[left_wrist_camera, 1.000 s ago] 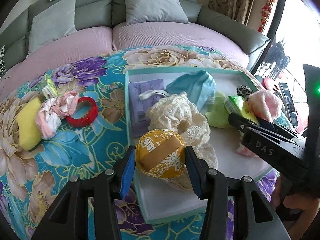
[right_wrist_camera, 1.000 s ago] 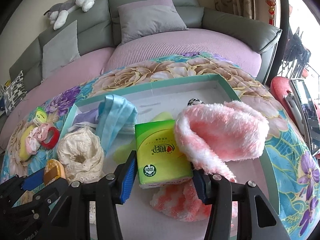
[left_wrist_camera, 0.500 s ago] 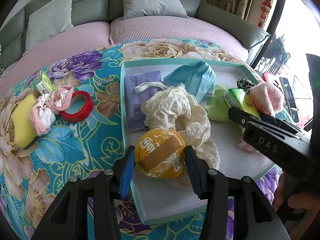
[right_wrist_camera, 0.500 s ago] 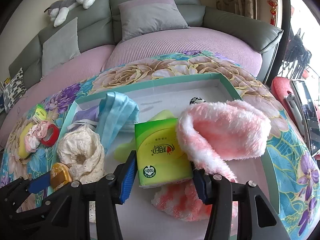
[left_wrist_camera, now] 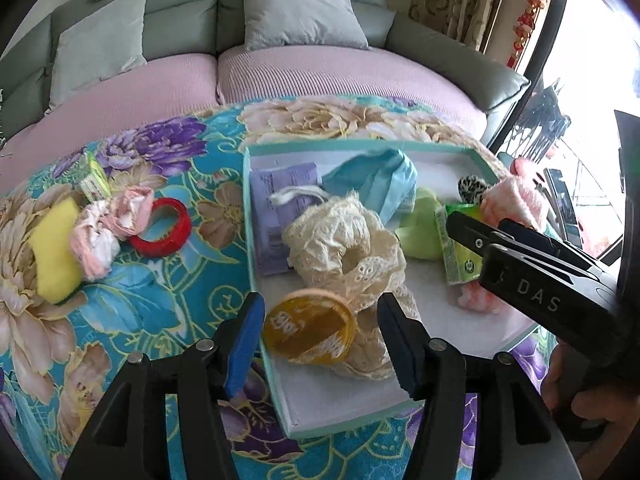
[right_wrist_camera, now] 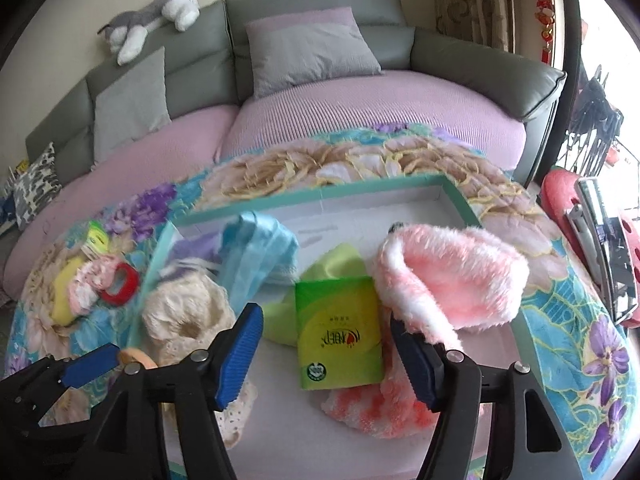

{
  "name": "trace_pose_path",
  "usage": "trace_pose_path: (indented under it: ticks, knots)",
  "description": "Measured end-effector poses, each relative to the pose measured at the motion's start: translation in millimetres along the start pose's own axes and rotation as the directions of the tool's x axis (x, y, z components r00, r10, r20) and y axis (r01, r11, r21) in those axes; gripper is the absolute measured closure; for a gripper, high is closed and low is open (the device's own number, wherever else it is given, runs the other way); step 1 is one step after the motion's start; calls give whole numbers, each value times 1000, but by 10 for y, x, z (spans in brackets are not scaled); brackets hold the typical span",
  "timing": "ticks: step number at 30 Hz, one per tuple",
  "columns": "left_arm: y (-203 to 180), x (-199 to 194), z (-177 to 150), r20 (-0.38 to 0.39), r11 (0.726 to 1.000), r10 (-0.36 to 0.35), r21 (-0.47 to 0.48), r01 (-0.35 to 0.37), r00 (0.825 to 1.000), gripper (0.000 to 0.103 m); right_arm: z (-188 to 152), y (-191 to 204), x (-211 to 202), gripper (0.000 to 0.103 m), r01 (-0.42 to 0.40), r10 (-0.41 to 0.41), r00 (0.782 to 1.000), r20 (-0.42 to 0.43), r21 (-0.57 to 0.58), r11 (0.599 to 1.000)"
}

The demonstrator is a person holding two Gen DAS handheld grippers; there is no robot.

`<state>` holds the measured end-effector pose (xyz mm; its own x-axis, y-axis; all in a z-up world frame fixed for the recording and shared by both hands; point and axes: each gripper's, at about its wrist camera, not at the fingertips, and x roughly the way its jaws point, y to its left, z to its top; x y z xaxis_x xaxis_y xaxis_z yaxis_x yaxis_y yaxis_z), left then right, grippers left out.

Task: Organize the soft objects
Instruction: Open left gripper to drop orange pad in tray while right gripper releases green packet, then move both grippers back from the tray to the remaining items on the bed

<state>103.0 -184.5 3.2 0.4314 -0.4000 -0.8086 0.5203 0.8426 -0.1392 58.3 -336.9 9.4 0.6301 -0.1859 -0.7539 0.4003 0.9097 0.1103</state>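
Note:
A teal-rimmed white tray lies on the flowered table. My left gripper is open; the round yellow puff lies loose between its fingers on the cream lace cloth. My right gripper is open; the green tissue pack lies between its fingers in the tray, beside the pink fluffy cloth. A blue cloth, a purple packet and a light green cloth are in the tray too.
Left of the tray on the table lie a yellow sponge, a pink-white scrunchie, a red tape ring and a small green-yellow pack. A sofa with grey cushions stands behind the table.
Both grippers have opened. The left let go of the yellow puff, which tipped onto the lace cloth. The right let go of the green tissue pack, now resting in the tray.

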Motion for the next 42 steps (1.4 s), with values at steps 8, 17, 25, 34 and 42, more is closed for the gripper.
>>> trace_pose_path:
  ticks: [8,17,25,34,42]
  knots:
    - [121,-179,45,58,999,8,-37,-6,998,43,43,9,-147,33,-16,16,999,44,10,1000]
    - [677,-156,-14,21,967,148,-212,-140,989,43,3,175,-70,33,-45,46,999,14,-38,998]
    - [1145,-167,-136,-27,889,286,-365,-276,958,35,-18,392,-39,20,-69,70,997,12,-73,995]
    - [1386,-220,-200,-44,826,370,-441,-351,928,14,-41,607,-4,9,-107,108,994,10,-82,991]
    - [1551,-339,-204,-33,789,418,-483,-380,908,14,-35,857,35,8,-156,158,987,14,-94,983]
